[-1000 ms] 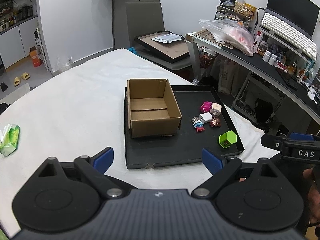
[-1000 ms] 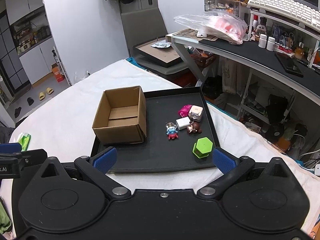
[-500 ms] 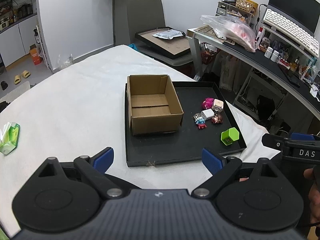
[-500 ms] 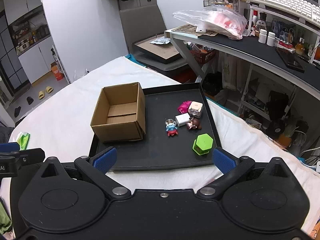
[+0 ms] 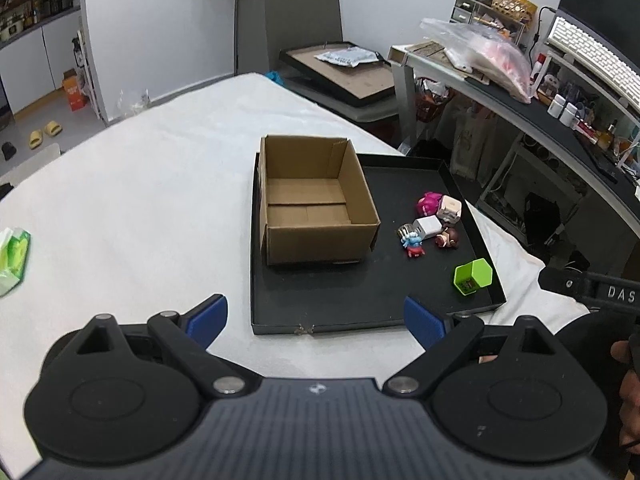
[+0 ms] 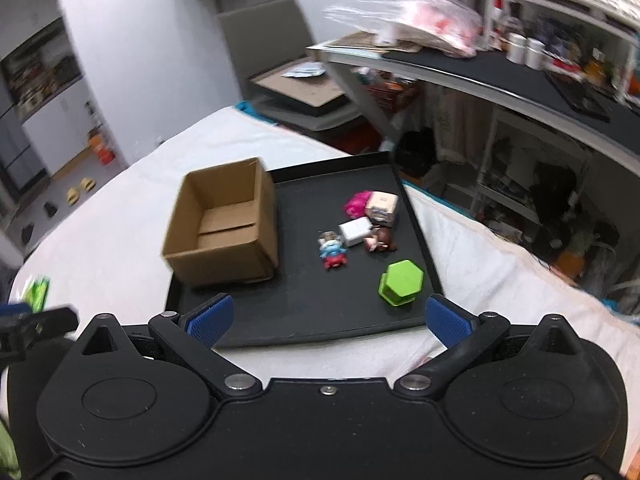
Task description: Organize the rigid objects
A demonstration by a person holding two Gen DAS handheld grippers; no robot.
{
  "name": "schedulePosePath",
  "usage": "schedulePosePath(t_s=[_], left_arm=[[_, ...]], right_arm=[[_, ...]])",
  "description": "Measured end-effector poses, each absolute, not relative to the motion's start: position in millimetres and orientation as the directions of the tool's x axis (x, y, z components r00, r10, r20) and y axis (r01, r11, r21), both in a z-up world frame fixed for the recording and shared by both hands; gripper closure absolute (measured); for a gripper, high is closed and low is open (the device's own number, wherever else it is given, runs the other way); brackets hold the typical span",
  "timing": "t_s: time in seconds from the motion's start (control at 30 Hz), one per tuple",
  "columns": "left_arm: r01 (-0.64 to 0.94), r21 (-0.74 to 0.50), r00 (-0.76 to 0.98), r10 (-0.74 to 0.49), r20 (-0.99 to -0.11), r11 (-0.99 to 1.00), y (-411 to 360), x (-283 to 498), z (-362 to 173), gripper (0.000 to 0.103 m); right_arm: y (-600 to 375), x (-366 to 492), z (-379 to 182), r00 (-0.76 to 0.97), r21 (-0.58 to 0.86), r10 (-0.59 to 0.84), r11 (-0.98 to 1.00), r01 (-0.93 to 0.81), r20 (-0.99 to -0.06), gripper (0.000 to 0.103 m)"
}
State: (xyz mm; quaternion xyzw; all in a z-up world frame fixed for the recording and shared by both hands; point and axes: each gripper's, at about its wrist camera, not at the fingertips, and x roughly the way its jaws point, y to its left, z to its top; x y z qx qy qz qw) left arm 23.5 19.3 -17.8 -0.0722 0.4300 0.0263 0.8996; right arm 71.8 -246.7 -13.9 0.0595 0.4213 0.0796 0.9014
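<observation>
Both grippers gape empty; the right gripper (image 6: pixel 327 318) has swung in low toward the green hexagonal box (image 6: pixel 401 282) on the black tray's (image 6: pixel 304 320) near right; left gripper (image 5: pixel 316 316) hangs back, cardboard box (image 5: pixel 316 200) unfilled.

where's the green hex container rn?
The green hex container sits on the black tray, near its front-right corner in both views, apart from the toy cluster behind it.

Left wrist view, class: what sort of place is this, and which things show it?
Probably a lived-in home room used as a workspace: a cluttered desk carrying a keyboard, slippers on the floor, and a chair holding a framed board.
</observation>
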Motion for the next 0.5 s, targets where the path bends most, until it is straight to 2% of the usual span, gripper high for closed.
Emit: schedulePosePath(t_s=[0.5], left_arm=[[-0.138,-0.136,0.569,-0.034,-0.822,0.981,31.4,67.8,-59.3,0.009]], right_arm=[[-274.8,126.9,-59.1,0.556,0.258,0.186,0.965,0.053,-0.810,0.000]])
